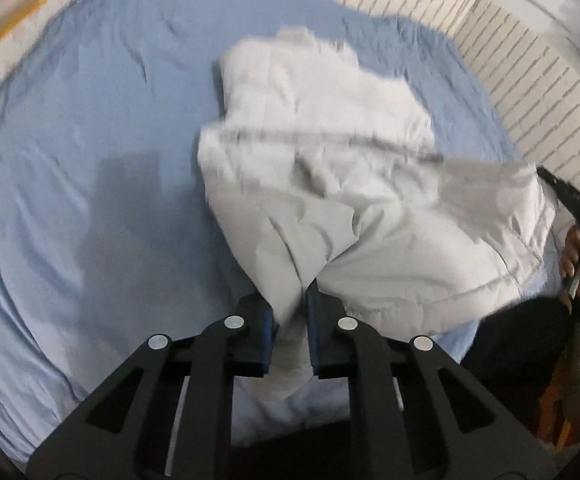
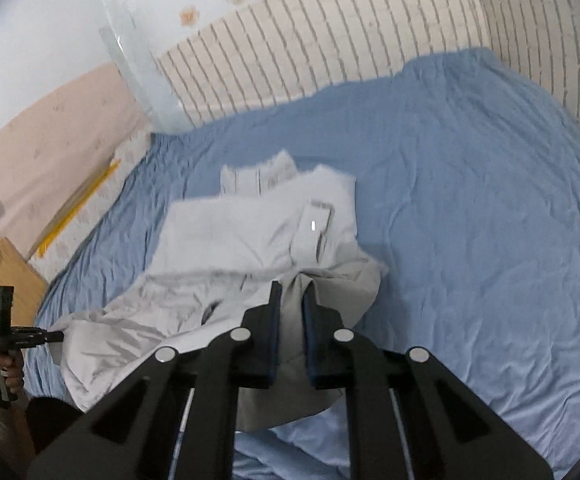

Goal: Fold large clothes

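Observation:
A large light grey padded jacket [image 1: 321, 168] lies crumpled on a blue bedsheet [image 1: 90, 128]. My left gripper [image 1: 291, 304] is shut on a bunched fold of the jacket's near edge and holds it up. My right gripper [image 2: 290, 300] is shut on another bunch of the grey jacket [image 2: 242, 248], also lifted off the sheet [image 2: 469, 200]. The jacket's collar end lies flat farther away. The right gripper shows at the right edge of the left wrist view [image 1: 561, 188], and the left gripper at the left edge of the right wrist view [image 2: 56, 336].
White brick-pattern walls [image 2: 329, 40] border the bed at the back and side. A pink panel [image 2: 50, 132] with a yellow strip and a wooden board [image 2: 6, 272] lie beyond the bed's other side. The person's hands and dark clothing are at the near edge.

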`<state>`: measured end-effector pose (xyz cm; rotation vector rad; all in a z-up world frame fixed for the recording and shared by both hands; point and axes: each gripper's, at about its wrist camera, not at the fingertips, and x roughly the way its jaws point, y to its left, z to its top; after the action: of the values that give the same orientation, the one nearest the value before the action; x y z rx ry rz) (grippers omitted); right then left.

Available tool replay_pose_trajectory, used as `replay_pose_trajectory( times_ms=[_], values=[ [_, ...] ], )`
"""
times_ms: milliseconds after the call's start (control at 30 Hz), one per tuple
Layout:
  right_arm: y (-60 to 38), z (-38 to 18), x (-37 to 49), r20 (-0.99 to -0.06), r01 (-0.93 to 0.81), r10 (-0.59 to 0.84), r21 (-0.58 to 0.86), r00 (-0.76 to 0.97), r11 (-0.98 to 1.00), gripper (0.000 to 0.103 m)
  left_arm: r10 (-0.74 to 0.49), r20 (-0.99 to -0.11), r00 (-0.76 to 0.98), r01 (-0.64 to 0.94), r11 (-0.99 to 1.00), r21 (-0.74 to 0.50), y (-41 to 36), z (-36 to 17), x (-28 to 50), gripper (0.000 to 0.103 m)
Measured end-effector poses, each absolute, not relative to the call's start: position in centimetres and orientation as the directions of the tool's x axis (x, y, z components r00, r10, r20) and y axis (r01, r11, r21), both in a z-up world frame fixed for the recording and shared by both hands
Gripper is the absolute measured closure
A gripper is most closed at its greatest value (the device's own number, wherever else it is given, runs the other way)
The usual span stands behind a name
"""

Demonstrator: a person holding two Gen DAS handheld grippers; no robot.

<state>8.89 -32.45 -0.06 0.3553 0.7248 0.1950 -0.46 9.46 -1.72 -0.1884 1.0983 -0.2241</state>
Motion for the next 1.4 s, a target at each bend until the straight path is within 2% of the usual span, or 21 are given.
replay_pose_trajectory(
  times_ms=[200, 367, 533, 633, 767, 833, 867, 900, 967, 1000, 1067, 1167, 1233, 1267, 1333, 1400],
  values=[
    [-31.8, 1.2, 11.7, -0.56, -0.031, 0.255, 0.378, 0.788, 0.925, 0.094, -0.222, -0.797, 0.561, 0.028, 0.968, -0.25, 11.3, 0.9, 4.3, 0.094],
    [-31.2, 1.3, 15.6, -0.527, 0.016, 0.155, 0.306, 0.836, 0.952, 0.094, -0.116, -0.739, 0.663, -0.083, 0.97, -0.227, 12.4, 1.2, 8.9, 0.093],
    [-29.1, -0.1, 20.6, -0.536, 0.039, 0.039, 0.133, 0.843, 0.99, 0.094, 0.078, -0.69, 0.719, -0.145, 0.989, -0.04, 10.4, -0.7, 12.8, 0.091],
    [-27.7, -2.1, 23.7, -0.54, 0.057, -0.033, 0.027, 0.841, 0.998, 0.094, 0.231, -0.634, 0.738, -0.18, 0.973, 0.144, 9.1, -3.0, 15.1, 0.088],
    [-27.4, -6.8, 28.1, -0.598, 0.104, -0.074, 0.016, 0.798, 0.994, 0.092, 0.36, -0.572, 0.737, -0.184, 0.921, 0.342, 4.0, -7.3, 19.8, 0.085],
    [-27.7, -9.5, 29.9, -0.667, 0.106, -0.055, 0.037, 0.743, 0.994, 0.089, 0.353, -0.618, 0.702, -0.187, 0.929, 0.318, 4.5, -9.1, 21.5, 0.08],
    [-28.2, -10.4, 30.5, -0.687, 0.108, -0.035, 0.063, 0.726, 0.992, 0.088, 0.339, -0.64, 0.689, -0.202, 0.939, 0.279, 4.5, -9.8, 22.8, 0.072],
    [-28.8, -10.8, 30.7, -0.687, 0.105, -0.02, 0.082, 0.726, 0.991, 0.086, 0.326, -0.655, 0.681, -0.232, 0.945, 0.229, 5.3, -10.1, 23.4, 0.056],
    [-29.4, -10.6, 30.6, -0.683, 0.099, -0.006, 0.096, 0.731, 0.99, 0.084, 0.317, -0.666, 0.675, -0.321, 0.939, 0.121, 7.3, -9.9, 24.0, 0.034],
    [-29.8, -10.3, 30.6, -0.684, 0.102, -0.003, 0.104, 0.729, 0.989, 0.084, 0.303, -0.675, 0.673, -0.344, 0.936, 0.077, 7.6, -10.2, 23.9, 0.028],
    [-30.7, -9.0, 30.2, -0.67, 0.118, 0.006, 0.141, 0.743, 0.983, 0.081, 0.276, -0.685, 0.674, -0.358, 0.934, 0.025, 9.1, -9.2, 23.8, 0.022],
    [-31.4, -6.8, 29.1, -0.609, 0.13, 0.022, 0.204, 0.793, 0.97, 0.07, 0.284, -0.66, 0.695, -0.383, 0.924, -0.007, 10.2, -6.6, 22.3, 0.015],
    [-32.1, -4.6, 27.8, -0.517, 0.166, -0.039, 0.2, 0.855, 0.966, 0.006, 0.294, -0.627, 0.721, -0.407, 0.912, -0.04, 11.0, -4.3, 20.5, 0.009],
    [-32.5, -3.3, 26.7, -0.442, 0.166, -0.064, 0.195, 0.895, 0.967, 0.002, 0.296, -0.612, 0.734, -0.411, 0.91, -0.052, 11.2, -3.5, 19.8, 0.005],
    [-33.3, -1.9, 25.3, -0.387, 0.179, -0.1, 0.175, 0.917, 0.968, 0.002, 0.293, -0.609, 0.737, -0.403, 0.914, -0.048, 11.2, -2.6, 17.7, 0.003],
    [-34.0, -2.3, 25.2, -0.428, 0.157, -0.063, 0.189, 0.902, 0.969, 0.002, 0.274, -0.655, 0.704, -0.362, 0.932, 0.001, 11.0, -3.7, 16.1, 0.003]
  ],
)
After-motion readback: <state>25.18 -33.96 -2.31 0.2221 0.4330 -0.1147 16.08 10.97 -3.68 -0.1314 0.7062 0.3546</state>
